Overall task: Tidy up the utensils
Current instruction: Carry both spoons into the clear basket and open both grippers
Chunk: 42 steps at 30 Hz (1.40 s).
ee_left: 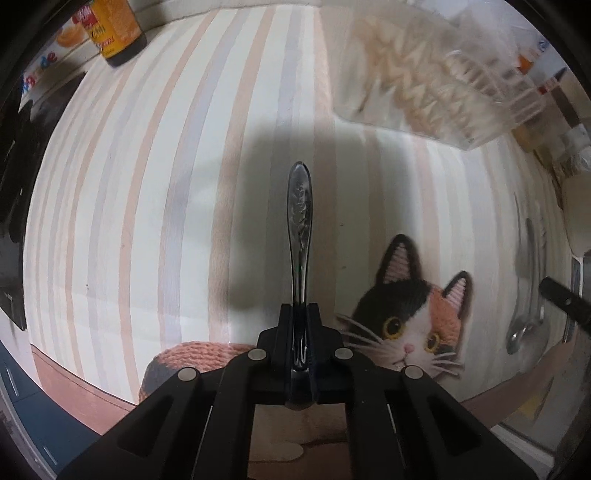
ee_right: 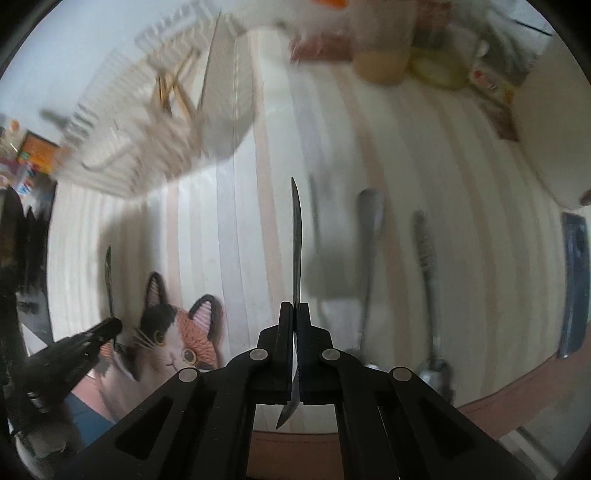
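Observation:
My left gripper (ee_left: 299, 308) is shut on a steel utensil (ee_left: 300, 218) with an embossed handle that points away from me, held above the striped cloth. My right gripper (ee_right: 294, 306) is shut on another steel utensil (ee_right: 296, 236), seen edge-on, handle pointing forward. A clear slotted utensil basket (ee_left: 428, 85) stands at the far right in the left wrist view; in the right wrist view the basket (ee_right: 155, 118) is at the upper left, blurred, with chopsticks (ee_right: 173, 88) in it. Two spoons (ee_right: 369, 258) (ee_right: 428, 288) lie on the cloth right of my right gripper.
A striped tablecloth (ee_left: 147, 184) with a cat patch (ee_left: 410, 314) covers the table. A juice bottle (ee_left: 114, 29) stands far left. Jars and packets (ee_right: 388, 48) crowd the far edge. My left gripper's arm (ee_right: 66, 354) shows at the right view's left.

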{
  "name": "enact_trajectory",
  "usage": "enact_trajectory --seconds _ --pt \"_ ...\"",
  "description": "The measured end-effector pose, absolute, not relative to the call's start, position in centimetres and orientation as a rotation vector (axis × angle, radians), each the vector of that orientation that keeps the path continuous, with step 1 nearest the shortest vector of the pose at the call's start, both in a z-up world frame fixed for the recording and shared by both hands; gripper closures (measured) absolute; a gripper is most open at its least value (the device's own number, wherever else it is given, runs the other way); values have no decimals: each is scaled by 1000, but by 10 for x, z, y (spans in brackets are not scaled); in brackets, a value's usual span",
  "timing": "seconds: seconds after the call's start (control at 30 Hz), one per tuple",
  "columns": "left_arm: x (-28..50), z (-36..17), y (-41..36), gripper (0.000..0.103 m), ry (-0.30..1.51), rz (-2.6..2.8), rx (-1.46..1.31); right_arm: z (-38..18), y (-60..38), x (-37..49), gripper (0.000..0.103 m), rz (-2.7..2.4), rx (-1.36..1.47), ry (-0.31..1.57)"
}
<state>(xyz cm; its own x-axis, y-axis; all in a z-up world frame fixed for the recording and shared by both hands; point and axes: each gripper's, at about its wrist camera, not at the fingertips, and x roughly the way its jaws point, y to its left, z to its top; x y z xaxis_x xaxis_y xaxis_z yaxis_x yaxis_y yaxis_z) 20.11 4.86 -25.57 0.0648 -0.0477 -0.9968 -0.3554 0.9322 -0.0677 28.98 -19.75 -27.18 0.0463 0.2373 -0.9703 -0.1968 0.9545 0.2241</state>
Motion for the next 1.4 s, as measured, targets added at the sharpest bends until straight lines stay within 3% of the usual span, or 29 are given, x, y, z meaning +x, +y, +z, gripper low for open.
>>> enact_trajectory --seconds 0.37,0.87,1.07,1.4 --pt "200 -177 56 99 1357 196 -340 -205 -257 308 102 303 178 1372" --pt "232 -66 88 99 1080 157 -388 -133 -181 337 102 507 207 1242" --pt "285 -63 96 99 1073 100 -449 -134 -138 385 102 543 225 1254" --pt "360 -116 113 98 1214 104 -440 -186 -94 454 101 495 241 1372"
